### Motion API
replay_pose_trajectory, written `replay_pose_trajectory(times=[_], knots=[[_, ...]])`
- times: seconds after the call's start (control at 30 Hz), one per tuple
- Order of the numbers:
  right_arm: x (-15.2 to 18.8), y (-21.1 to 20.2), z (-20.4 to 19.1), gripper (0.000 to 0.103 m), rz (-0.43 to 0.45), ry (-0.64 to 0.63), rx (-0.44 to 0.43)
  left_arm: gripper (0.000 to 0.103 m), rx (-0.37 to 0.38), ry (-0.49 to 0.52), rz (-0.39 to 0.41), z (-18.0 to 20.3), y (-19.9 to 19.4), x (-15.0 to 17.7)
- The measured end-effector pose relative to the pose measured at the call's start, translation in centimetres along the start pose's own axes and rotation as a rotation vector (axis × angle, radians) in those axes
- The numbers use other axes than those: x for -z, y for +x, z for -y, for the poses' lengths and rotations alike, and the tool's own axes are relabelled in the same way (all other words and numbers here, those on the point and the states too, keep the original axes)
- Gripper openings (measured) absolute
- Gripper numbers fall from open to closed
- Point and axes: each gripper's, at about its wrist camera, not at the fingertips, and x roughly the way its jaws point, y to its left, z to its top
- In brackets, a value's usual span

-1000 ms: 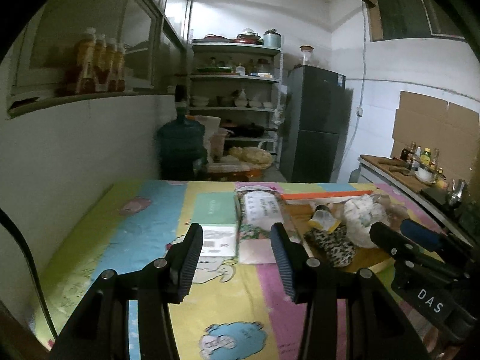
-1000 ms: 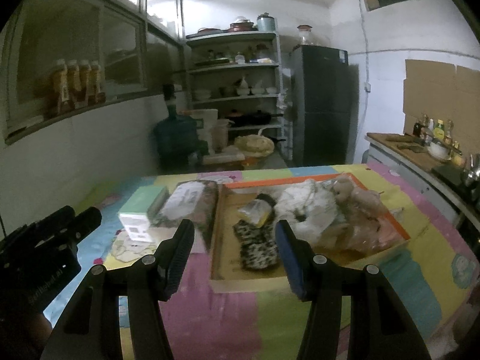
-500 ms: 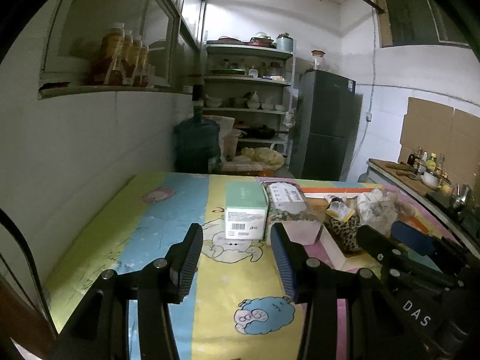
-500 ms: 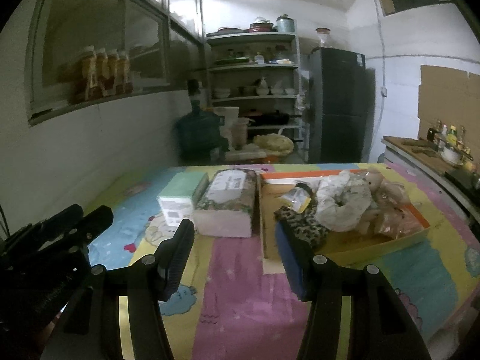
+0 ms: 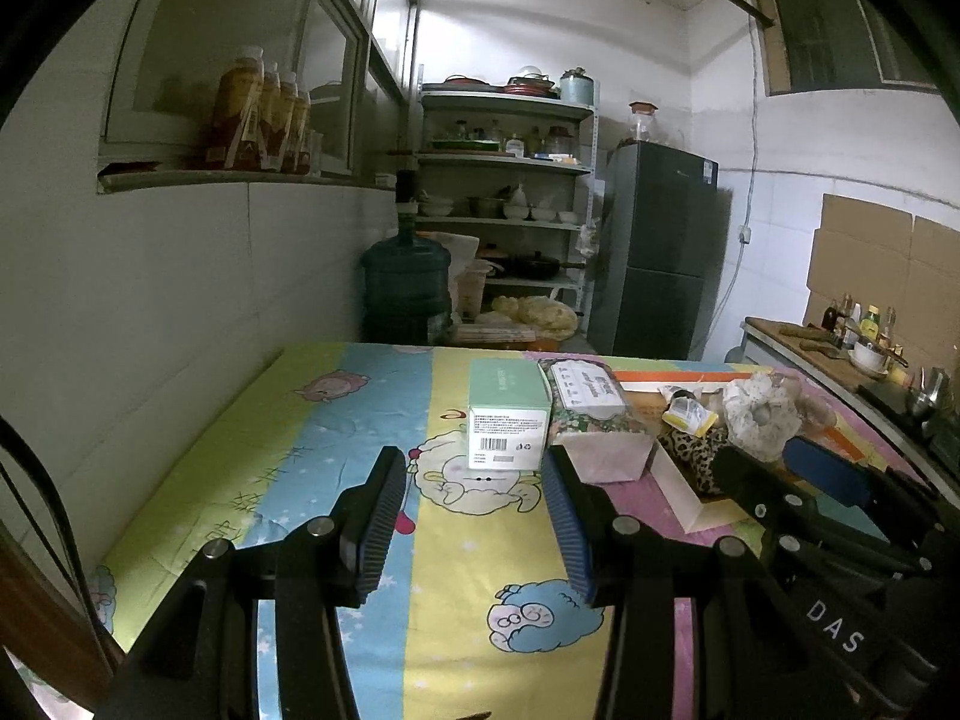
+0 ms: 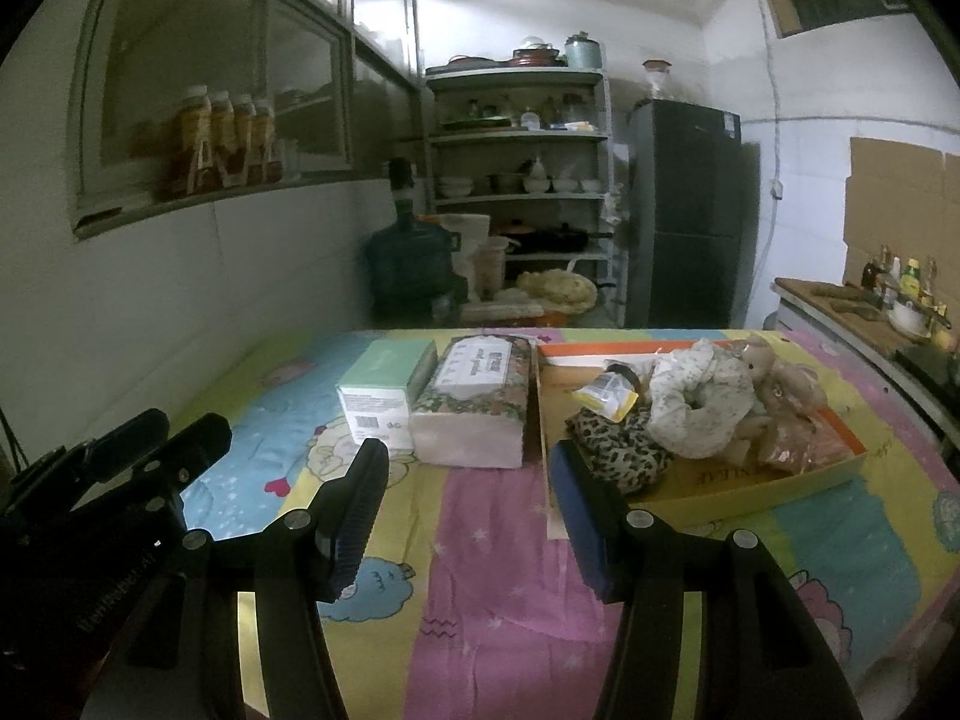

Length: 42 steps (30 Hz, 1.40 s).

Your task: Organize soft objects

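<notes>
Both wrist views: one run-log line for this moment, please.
left gripper: open, empty | right gripper: open, empty | soft items: piled in tray

White plastered walls (image 5: pixel 180 300) enclose a dim kitchen: a grey metal shelving unit (image 5: pixel 504 162) of crockery, a dark tall refrigerator (image 5: pixel 660 252) beside it, a blue water jug (image 5: pixel 407 288) on the floor.

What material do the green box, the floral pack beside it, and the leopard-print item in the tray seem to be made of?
Green box: likely matte cardboard, with sharp edges and a printed barcode.
Floral pack: seemingly thin glossy plastic wrap over soft paper, with slightly bulging sides.
Leopard-print item: probably plush fabric, slumped and fuzzy.
</notes>
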Motion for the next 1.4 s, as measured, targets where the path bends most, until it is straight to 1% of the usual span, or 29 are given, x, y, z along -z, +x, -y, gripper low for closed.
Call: replay_pose_trajectory(times=[1.4], knots=[[0.03, 0.12, -0.29, 0.058, -0.006, -0.011, -0.008, 0.047, -0.001, 0.004, -0.001, 0.01, -0.14, 0.07]])
